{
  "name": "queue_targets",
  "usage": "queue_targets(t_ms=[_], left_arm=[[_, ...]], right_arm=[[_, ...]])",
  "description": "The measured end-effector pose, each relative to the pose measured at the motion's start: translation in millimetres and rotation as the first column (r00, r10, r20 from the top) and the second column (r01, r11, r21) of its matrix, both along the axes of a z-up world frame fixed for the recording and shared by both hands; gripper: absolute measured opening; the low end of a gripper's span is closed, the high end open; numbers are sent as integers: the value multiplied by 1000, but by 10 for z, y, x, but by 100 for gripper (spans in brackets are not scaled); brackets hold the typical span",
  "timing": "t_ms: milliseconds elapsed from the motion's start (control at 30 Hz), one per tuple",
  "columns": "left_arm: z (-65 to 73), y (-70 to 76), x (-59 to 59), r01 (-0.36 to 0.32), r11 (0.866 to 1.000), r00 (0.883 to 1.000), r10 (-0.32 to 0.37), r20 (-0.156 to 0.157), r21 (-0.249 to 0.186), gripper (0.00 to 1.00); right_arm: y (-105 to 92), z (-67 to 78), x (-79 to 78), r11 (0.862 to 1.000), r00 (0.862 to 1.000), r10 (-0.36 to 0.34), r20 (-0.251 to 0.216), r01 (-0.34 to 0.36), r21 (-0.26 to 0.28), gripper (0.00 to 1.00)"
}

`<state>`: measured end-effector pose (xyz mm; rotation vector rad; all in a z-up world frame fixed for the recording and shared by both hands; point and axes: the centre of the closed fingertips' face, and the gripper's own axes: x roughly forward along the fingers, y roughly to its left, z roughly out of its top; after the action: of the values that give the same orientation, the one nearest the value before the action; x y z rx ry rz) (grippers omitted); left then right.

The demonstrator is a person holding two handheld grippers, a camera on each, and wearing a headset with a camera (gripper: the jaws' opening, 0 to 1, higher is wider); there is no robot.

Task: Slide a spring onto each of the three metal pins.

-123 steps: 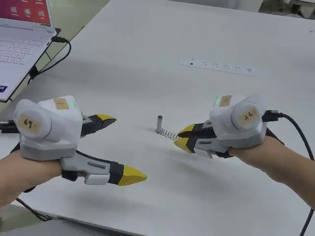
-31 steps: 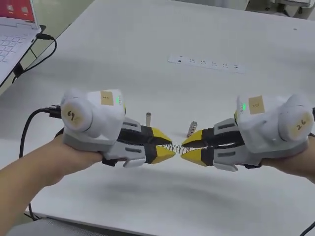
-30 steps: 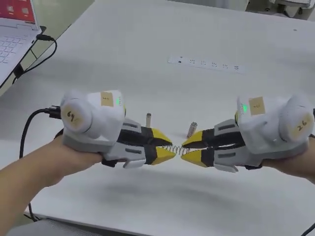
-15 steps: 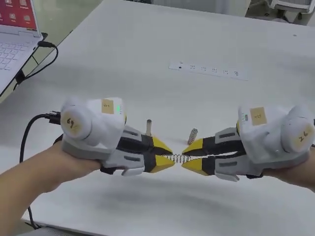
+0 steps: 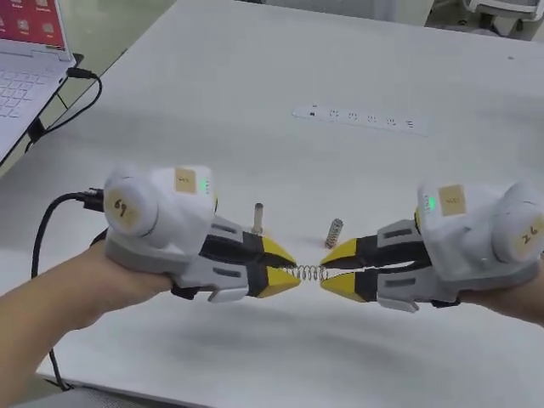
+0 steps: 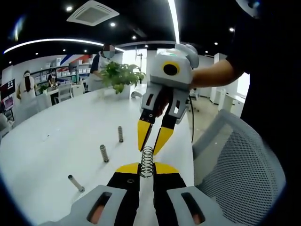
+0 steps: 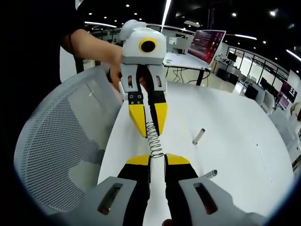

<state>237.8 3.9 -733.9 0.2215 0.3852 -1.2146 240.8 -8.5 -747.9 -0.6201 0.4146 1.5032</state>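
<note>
A small steel spring (image 5: pixel 311 273) hangs level above the white table (image 5: pixel 255 102), gripped at both ends. My left gripper (image 5: pixel 291 274) is shut on its left end and my right gripper (image 5: pixel 328 276) on its right end. In the left gripper view the spring (image 6: pixel 147 160) rises from my jaws to the right gripper (image 6: pixel 151 149). The right gripper view has the spring (image 7: pixel 153 138) running up to the left gripper (image 7: pixel 149 129). Behind the tips stand a bare metal pin (image 5: pixel 257 218) and a pin wearing a spring (image 5: pixel 334 231). A third pin (image 6: pixel 75 183) stands in the left gripper view.
A white power strip (image 5: pixel 364 119) lies further back on the table. A laptop (image 5: pixel 25 42) sits at the far left, with a black cable (image 5: pixel 64 106) beside it. A mesh chair (image 7: pixel 66 136) stands by the table's near edge.
Four seconds ago the left gripper was open and away from the spring, which the right gripper alone held by a pin. Since then the left gripper took its other end, and the spring now sits level.
</note>
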Motion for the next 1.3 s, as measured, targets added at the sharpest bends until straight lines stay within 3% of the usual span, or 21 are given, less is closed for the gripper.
queue_targets(t_ms=[567, 933, 1300], left_arm=[[16, 1, 3, -4, 1000, 1000, 3, -20, -22, 2], [-51, -5, 9, 1, 1000, 1000, -2, -28, -20, 2], [-65, -39, 0, 9, 1000, 1000, -9, -20, -14, 2]], right_arm=[[48, 55, -4, 999, 999, 5, -41, -3, 52, 8], [130, 298, -63, 994, 999, 51, 9, -51, 98, 7], [201, 358, -104, 990, 998, 70, 6, -70, 119, 7]])
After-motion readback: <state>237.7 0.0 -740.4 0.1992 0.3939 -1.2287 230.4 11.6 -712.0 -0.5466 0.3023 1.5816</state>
